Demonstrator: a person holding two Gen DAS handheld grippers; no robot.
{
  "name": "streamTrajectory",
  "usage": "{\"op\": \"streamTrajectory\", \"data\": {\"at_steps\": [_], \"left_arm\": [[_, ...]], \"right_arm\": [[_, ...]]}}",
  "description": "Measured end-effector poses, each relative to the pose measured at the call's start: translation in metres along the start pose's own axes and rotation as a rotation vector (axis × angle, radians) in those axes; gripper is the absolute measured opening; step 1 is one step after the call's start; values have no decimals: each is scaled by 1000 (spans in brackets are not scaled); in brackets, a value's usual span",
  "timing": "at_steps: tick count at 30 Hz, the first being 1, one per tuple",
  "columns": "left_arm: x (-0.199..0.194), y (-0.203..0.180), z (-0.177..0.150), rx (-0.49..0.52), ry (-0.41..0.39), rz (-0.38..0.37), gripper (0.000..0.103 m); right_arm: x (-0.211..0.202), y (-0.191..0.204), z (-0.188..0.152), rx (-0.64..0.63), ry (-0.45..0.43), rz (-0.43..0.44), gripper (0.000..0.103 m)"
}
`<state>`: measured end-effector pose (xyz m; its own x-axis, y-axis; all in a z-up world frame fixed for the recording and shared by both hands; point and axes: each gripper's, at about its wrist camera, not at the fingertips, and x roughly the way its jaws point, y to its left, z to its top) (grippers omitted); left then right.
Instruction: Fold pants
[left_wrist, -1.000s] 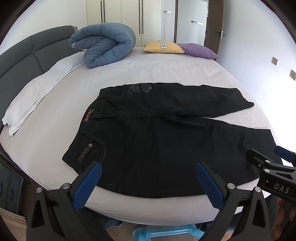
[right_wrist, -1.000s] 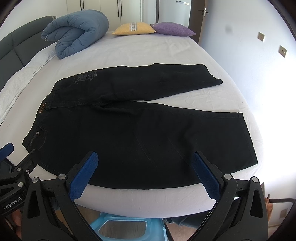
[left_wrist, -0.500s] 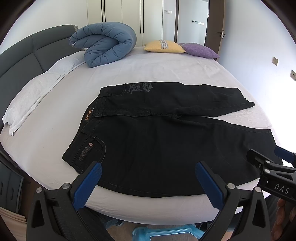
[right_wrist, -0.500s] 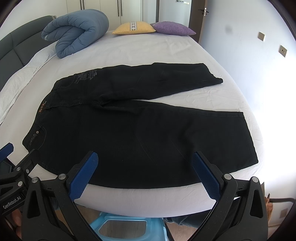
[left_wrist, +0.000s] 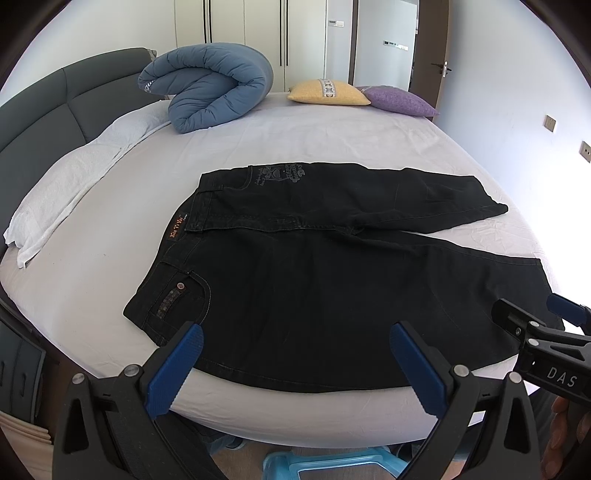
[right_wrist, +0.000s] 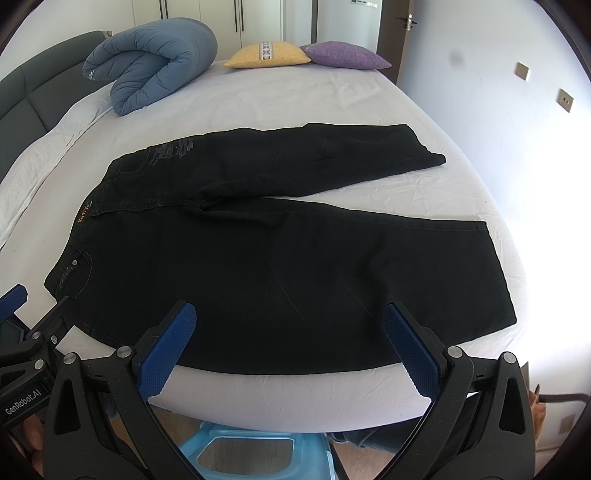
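Black pants (left_wrist: 317, 273) lie flat on the white bed (left_wrist: 110, 240), waistband to the left, both legs spread to the right; they also show in the right wrist view (right_wrist: 280, 251). My left gripper (left_wrist: 295, 336) is open and empty, above the near bed edge by the waist and near leg. My right gripper (right_wrist: 290, 314) is open and empty, above the near edge of the near leg. Each gripper shows at the edge of the other's view: the right one (left_wrist: 532, 325), the left one (right_wrist: 33, 317).
A rolled blue duvet (left_wrist: 210, 92), a yellow pillow (left_wrist: 328, 92) and a purple pillow (left_wrist: 399, 99) lie at the far side. White pillows (left_wrist: 74, 177) lie by the grey headboard (left_wrist: 37, 107) at the left. A light blue stool (right_wrist: 243, 454) stands on the floor below the bed edge.
Both grippers have risen slightly and stay open. The pants have not moved.
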<state>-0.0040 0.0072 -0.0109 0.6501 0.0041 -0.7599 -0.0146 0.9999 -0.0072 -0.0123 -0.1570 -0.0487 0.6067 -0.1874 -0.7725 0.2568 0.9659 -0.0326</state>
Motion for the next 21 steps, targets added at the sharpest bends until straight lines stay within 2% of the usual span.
{"op": "streamTrajectory", "data": {"at_steps": [18, 21], "left_arm": [[0, 2, -1, -8, -5, -22, 103], [0, -1, 2, 13, -16, -6, 103]], "right_arm": [[5, 5, -6, -2, 7, 4, 103], [6, 5, -6, -6, 3, 10, 103]]}}
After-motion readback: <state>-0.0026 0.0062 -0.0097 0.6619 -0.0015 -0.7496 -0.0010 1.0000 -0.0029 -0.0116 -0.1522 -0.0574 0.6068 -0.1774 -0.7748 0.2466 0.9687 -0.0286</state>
